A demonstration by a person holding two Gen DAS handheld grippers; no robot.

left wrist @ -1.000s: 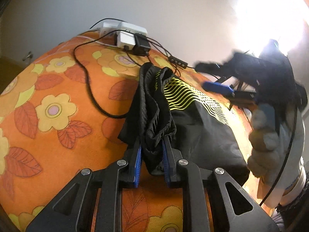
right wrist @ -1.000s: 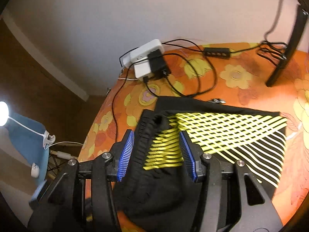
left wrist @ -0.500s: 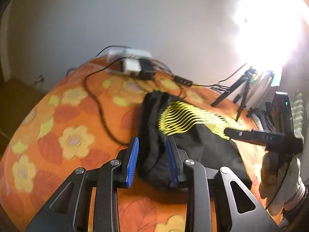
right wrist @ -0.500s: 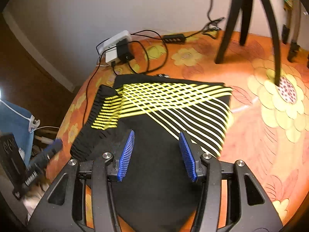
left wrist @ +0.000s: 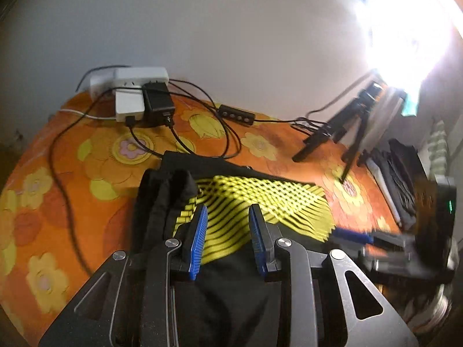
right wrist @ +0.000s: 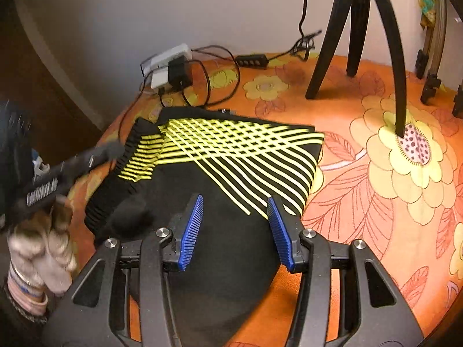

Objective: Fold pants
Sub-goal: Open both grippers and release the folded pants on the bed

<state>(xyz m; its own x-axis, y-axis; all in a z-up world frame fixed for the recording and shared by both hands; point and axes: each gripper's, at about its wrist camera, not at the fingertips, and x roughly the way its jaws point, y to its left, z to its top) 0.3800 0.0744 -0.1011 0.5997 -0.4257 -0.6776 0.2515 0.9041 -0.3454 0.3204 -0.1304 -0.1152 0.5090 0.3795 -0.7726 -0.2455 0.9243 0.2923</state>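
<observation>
The black pants (right wrist: 220, 173) with yellow stripes lie folded flat on the orange flowered tablecloth (right wrist: 376, 202). They also show in the left wrist view (left wrist: 231, 202), with the bunched waistband at the left. My left gripper (left wrist: 228, 225) is open and empty above the pants. My right gripper (right wrist: 235, 217) is open and empty, held above the near part of the pants. The left gripper shows blurred at the left of the right wrist view (right wrist: 86, 162); the right gripper shows blurred at the right of the left wrist view (left wrist: 376, 243).
A white power strip with adapters (left wrist: 139, 92) and black cables (left wrist: 66, 156) lie at the table's back. A black tripod (right wrist: 361, 29) stands at the right on the cloth. A bright lamp (left wrist: 411, 23) glares at the upper right. Dark folded items (left wrist: 399, 179) lie by the right edge.
My left gripper let go of the bunched waistband, opened and drew back. My right gripper pulled back and up from the pants. The pants now lie flatter.
</observation>
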